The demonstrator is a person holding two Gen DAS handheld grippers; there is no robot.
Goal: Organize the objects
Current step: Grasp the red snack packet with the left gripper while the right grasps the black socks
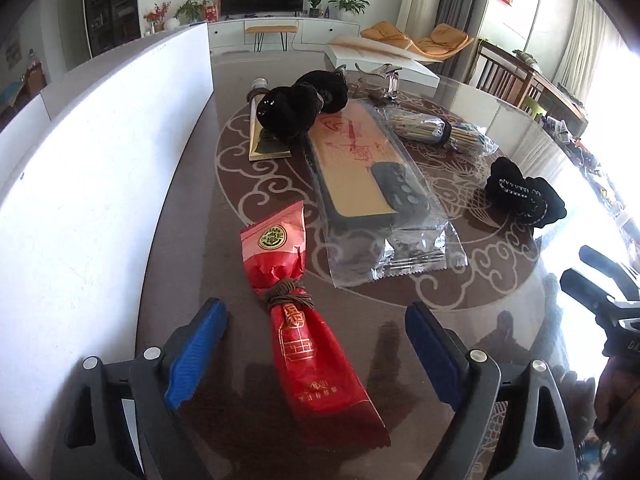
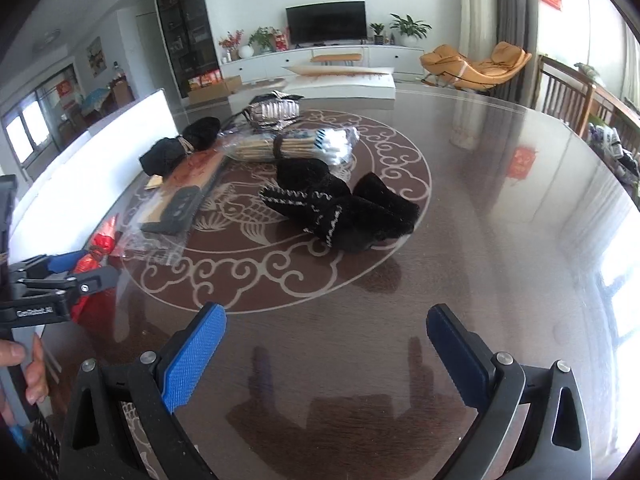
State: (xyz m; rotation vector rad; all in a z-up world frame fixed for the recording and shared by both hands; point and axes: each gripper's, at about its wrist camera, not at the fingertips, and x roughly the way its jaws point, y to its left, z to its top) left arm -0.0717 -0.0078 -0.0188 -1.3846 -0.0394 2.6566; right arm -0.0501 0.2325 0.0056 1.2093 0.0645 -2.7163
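My left gripper (image 1: 316,320) is open, its blue pads on either side of a red packet (image 1: 308,332) tied with brown cord, lying on the glass table (image 1: 192,216). Beyond it lie a clear-wrapped tan and black pack (image 1: 360,172), a black bundle (image 1: 296,108) on a gold-edged box (image 1: 264,148), a bagged bundle of sticks (image 1: 432,128) and a black knitted item (image 1: 524,196). My right gripper (image 2: 326,320) is open and empty above bare table, in front of the black knitted item (image 2: 340,208). The left gripper also shows at the right wrist view's left edge (image 2: 60,276).
A white board (image 1: 100,160) stands along the table's left side. A white flat box (image 1: 380,60) and a clear clip (image 1: 384,80) lie at the far edge. A silver foil pack (image 2: 276,110) lies at the back. Wooden chairs (image 2: 568,96) stand on the right.
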